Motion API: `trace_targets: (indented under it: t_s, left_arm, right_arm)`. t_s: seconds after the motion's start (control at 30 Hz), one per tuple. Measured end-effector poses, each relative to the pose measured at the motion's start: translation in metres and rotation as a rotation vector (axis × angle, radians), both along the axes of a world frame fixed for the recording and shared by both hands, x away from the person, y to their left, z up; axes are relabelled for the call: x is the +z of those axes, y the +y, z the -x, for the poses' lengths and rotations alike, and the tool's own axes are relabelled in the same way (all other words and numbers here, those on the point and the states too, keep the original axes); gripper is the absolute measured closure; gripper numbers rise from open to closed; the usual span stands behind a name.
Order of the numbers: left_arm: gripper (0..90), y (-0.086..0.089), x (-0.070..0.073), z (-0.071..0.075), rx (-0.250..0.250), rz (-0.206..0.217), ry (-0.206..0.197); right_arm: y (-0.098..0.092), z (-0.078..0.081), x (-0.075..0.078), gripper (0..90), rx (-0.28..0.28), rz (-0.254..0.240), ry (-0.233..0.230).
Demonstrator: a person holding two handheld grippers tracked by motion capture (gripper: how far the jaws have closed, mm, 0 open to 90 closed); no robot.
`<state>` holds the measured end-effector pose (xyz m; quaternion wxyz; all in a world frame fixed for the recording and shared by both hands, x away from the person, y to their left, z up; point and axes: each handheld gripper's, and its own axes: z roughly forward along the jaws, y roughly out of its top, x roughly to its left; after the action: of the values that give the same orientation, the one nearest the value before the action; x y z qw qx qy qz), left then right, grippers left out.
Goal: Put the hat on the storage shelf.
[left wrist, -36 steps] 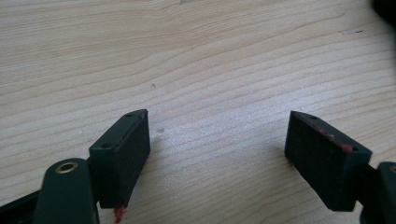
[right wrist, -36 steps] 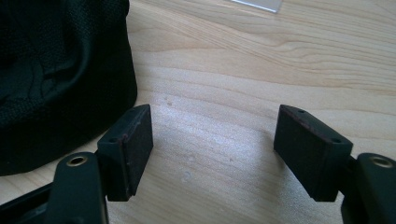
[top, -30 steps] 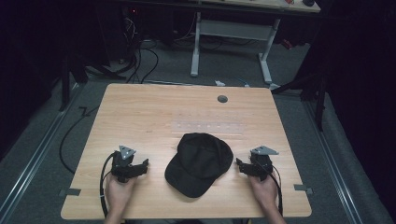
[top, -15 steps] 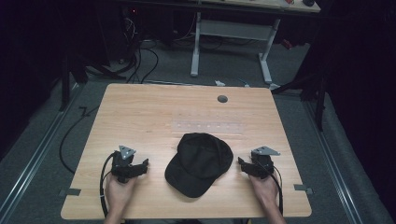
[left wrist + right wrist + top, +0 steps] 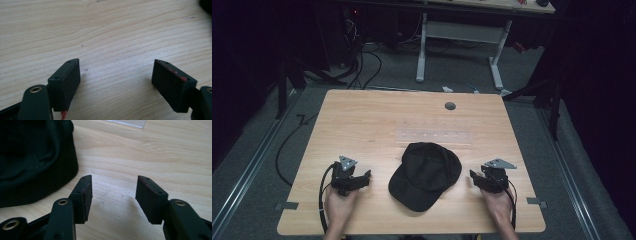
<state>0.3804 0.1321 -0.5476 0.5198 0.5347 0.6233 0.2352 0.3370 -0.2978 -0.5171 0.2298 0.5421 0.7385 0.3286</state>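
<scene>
A black baseball cap [image 5: 426, 174] lies near the front middle of the wooden table [image 5: 377, 120], its brim toward the front. My left gripper [image 5: 366, 176] rests on the table left of the cap, pointing at it, open with nothing but bare wood between its jaws [image 5: 116, 77]. My right gripper [image 5: 473, 176] sits right of the cap, also open and empty; its jaws have just been closing, with only bare wood between them [image 5: 113, 192]. In the right gripper view the cap's crown [image 5: 32, 160] lies just left of the left jaw, a little apart from it.
A strip of clear tape [image 5: 432, 135] runs across the table behind the cap, and a round cable hole [image 5: 450, 106] sits near the far edge. Cables [image 5: 319, 210] trail from both grippers. A desk frame [image 5: 457, 45] stands on the floor beyond the table.
The right gripper's jaws have narrowed. Both hands and the cap stay where they were.
</scene>
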Motion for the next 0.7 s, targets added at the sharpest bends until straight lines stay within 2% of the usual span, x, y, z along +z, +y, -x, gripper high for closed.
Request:
trace_targets:
  t_s: [0.2, 0.37, 0.47, 0.7]
  left_arm:
    - [23.4, 0.000, 0.000, 0.000, 0.000, 0.000, 0.000]
    - [23.4, 0.000, 0.000, 0.000, 0.000, 0.000, 0.000]
    - [23.4, 0.000, 0.000, 0.000, 0.000, 0.000, 0.000]
    - [23.4, 0.000, 0.000, 0.000, 0.000, 0.000, 0.000]
  right_arm:
    - [-0.006, 0.012, 0.011, 49.4, 0.014, -0.078, -0.004]
    - [-0.006, 0.022, 0.024, 48.5, 0.032, -0.109, -0.049]
    - [-0.002, 0.024, 0.031, 46.6, 0.054, -0.131, -0.070]
    - [0.014, 0.020, 0.039, 39.0, 0.106, -0.176, -0.074]
